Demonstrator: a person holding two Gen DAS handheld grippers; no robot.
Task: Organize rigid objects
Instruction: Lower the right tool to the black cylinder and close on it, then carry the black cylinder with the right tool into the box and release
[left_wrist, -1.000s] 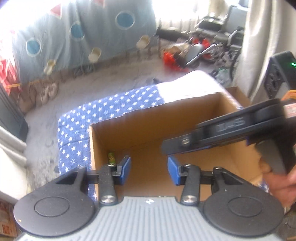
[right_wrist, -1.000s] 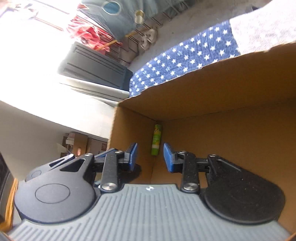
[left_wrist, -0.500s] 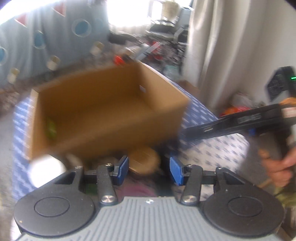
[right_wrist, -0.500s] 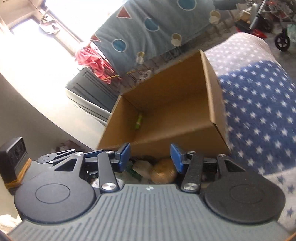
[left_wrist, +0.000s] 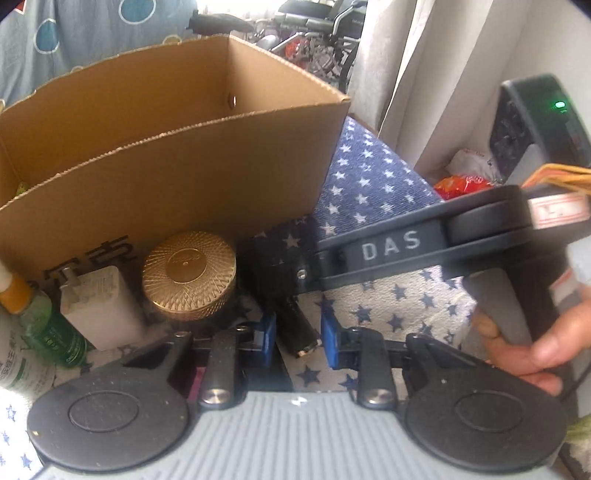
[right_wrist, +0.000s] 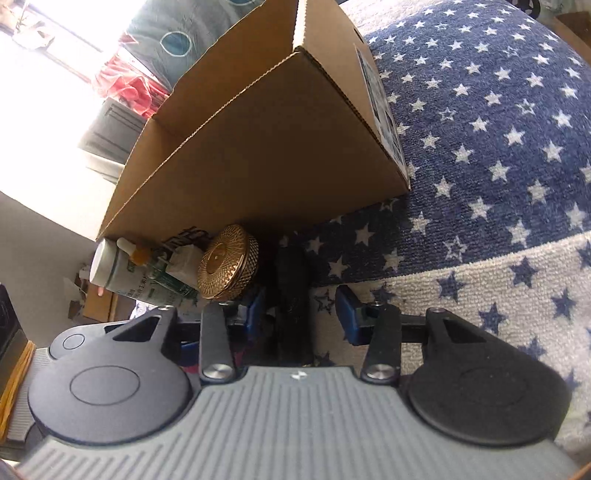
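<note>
Both grippers, left (left_wrist: 294, 341) and right (right_wrist: 301, 308), close open fingers around 1 black cylinder (left_wrist: 295, 325) beside the cardboard box (left_wrist: 177, 147), pads not yet touching.

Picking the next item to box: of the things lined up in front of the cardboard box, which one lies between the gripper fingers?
The black cylinder, lying on the star cloth right of the gold round tin. The tin, white charger and green bottle stand further left.

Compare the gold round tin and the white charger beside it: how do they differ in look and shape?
The gold tin is round and low, while the white charger is a boxy block. The tin's lid has a fine woven pattern and shines; the charger is plain and matte, with metal prongs at one end. Both sit on the star-patterned cloth just outside the cardboard box.
</note>
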